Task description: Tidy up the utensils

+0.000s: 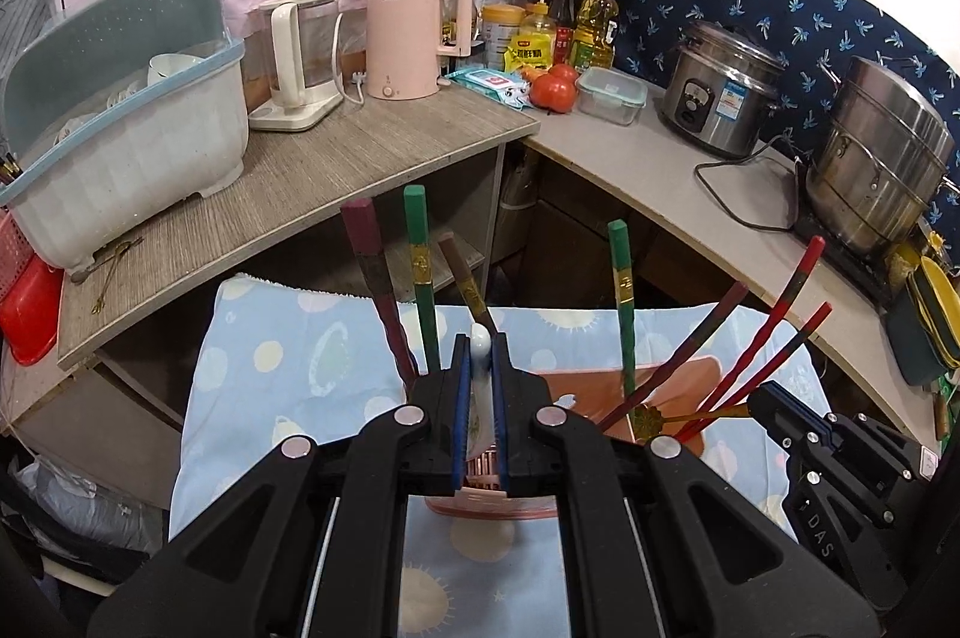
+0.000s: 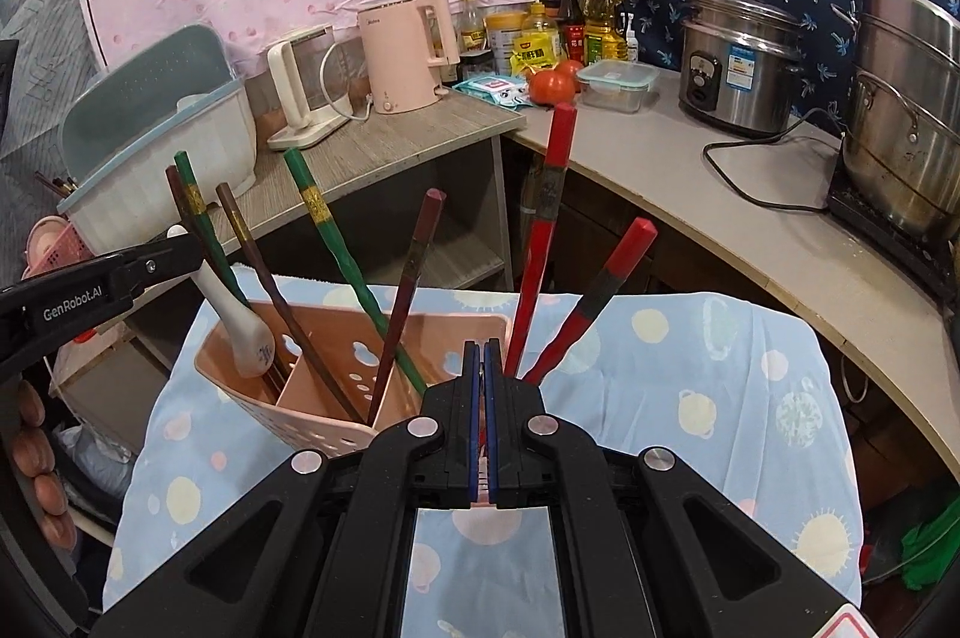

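The left gripper (image 1: 480, 338) was clamped on the handle of a white spoon (image 1: 480, 380) – in the right wrist view the spoon's bowl (image 2: 252, 338) hung down inside the left compartment of the pink caddy (image 2: 312, 434). The right gripper (image 2: 483, 356) had its blue pads pressed together on something thin; a sliver of red showed between them, though I could not tell what it was. From the left wrist view it (image 1: 774, 398) sat at the caddy's right side, by a gold flower-headed piece (image 1: 651, 419) that seemed to run into its jaws.

The caddy stood on a table under a blue cloth (image 2: 690, 398) with pale dots and suns. Chopsticks leaned out of it: two green ones (image 2: 336, 242), dark brown ones (image 2: 414, 266) and two red ones (image 2: 543, 242) at the right end. Fingers of the person's hand (image 2: 36, 452) showed at the left edge of the right wrist view.

Beyond lay an L-shaped counter (image 1: 336, 170). On it stood a dish bin (image 1: 132, 146) with a blue lid, a glass kettle (image 1: 300, 56), a pink kettle (image 1: 408, 38), bottles of oil (image 1: 594, 26), tomatoes (image 1: 555, 89), a clear box (image 1: 612, 95), a rice cooker (image 1: 720, 92) and a steel steamer (image 1: 882, 158) – pink and navy cloths hung behind.
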{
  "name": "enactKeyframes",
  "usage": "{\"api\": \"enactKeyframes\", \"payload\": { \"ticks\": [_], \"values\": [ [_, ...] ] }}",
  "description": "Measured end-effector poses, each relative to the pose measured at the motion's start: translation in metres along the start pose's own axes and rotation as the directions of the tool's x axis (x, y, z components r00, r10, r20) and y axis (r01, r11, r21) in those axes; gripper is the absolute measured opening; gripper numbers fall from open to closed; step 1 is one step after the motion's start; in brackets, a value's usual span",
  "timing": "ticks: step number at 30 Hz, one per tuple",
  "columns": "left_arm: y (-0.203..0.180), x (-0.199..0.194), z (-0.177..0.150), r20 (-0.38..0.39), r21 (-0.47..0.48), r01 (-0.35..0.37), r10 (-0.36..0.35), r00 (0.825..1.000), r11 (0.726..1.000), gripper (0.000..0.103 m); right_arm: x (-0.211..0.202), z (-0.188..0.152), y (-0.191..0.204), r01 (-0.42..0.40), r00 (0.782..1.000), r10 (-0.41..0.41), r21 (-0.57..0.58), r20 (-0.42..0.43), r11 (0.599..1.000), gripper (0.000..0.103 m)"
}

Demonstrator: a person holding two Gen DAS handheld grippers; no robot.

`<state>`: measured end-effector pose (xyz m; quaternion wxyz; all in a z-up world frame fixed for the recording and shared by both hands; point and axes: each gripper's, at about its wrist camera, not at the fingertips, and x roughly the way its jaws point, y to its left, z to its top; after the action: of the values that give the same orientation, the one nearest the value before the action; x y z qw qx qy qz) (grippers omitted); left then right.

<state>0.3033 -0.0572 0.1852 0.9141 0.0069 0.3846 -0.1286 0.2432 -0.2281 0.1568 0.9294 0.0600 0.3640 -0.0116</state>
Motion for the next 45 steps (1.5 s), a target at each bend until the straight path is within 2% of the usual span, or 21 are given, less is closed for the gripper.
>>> {"api": "enactKeyframes", "payload": {
  "ticks": [5, 8, 10, 11, 16, 22, 24, 26, 30, 35, 37, 43, 45],
  "values": [
    [-0.005, 0.005, -0.004, -0.004, 0.013, -0.02, 0.02, 1.0, 1.0, 0.007, 0.002, -0.001, 0.003, 0.016, 1.0, -0.016, -0.016, 0.01, 1.0, 0.002],
    [-0.009, 0.005, -0.006, 0.012, 0.027, -0.045, 0.044, 0.999, 0.999, 0.009, 0.0, -0.002, 0.003, 0.025, 0.999, -0.024, -0.016, 0.023, 1.0, 0.012],
    [-0.011, 0.005, -0.007, 0.016, 0.028, -0.061, 0.061, 0.998, 0.998, 0.027, -0.001, -0.003, 0.001, 0.022, 0.999, -0.022, -0.005, 0.025, 1.0, 0.015],
    [-0.01, 0.005, -0.007, 0.019, 0.025, -0.065, 0.064, 0.998, 0.998, 0.029, -0.002, -0.004, 0.0, 0.022, 0.999, -0.022, 0.0, 0.027, 1.0, 0.018],
    [-0.012, 0.004, -0.014, 0.019, 0.033, -0.076, 0.075, 0.997, 0.997, 0.03, -0.011, -0.007, -0.003, 0.016, 0.999, -0.017, 0.021, 0.037, 1.0, 0.026],
    [-0.015, -0.004, -0.03, 0.01, 0.031, -0.068, 0.068, 0.998, 0.997, 0.03, -0.028, -0.019, -0.003, 0.015, 0.999, -0.017, 0.038, 0.029, 0.999, 0.031],
    [-0.018, -0.008, -0.037, 0.011, 0.034, -0.079, 0.078, 0.997, 0.996, 0.03, -0.036, -0.025, -0.002, 0.03, 0.999, -0.031, 0.037, 0.035, 0.999, 0.035],
    [-0.019, -0.013, -0.044, 0.009, 0.031, -0.077, 0.077, 0.997, 0.997, 0.03, -0.044, -0.031, -0.003, 0.034, 0.999, -0.035, 0.048, 0.036, 0.998, 0.043],
    [-0.021, -0.024, -0.06, 0.003, 0.02, -0.077, 0.077, 0.997, 0.997, 0.035, -0.058, -0.044, -0.004, 0.038, 0.999, -0.039, 0.061, 0.025, 0.997, 0.046],
    [-0.026, -0.038, -0.079, 0.01, 0.03, -0.11, 0.11, 0.994, 0.993, 0.039, -0.071, -0.059, -0.003, 0.039, 0.999, -0.04, 0.065, 0.008, 0.997, 0.049],
    [-0.026, -0.043, -0.086, 0.011, 0.023, -0.117, 0.117, 0.993, 0.993, 0.047, -0.076, -0.065, -0.001, 0.043, 0.999, -0.043, 0.062, 0.006, 0.997, 0.049],
    [-0.023, -0.056, -0.106, 0.003, 0.006, -0.133, 0.133, 0.991, 0.991, 0.053, -0.085, -0.081, 0.006, 0.038, 0.999, -0.037, 0.046, -0.011, 0.998, 0.05],
    [-0.022, -0.059, -0.112, -0.002, 0.004, -0.143, 0.143, 0.99, 0.99, 0.055, -0.087, -0.085, 0.008, 0.043, 0.999, -0.042, 0.036, -0.012, 0.998, 0.054]
  ]
}}
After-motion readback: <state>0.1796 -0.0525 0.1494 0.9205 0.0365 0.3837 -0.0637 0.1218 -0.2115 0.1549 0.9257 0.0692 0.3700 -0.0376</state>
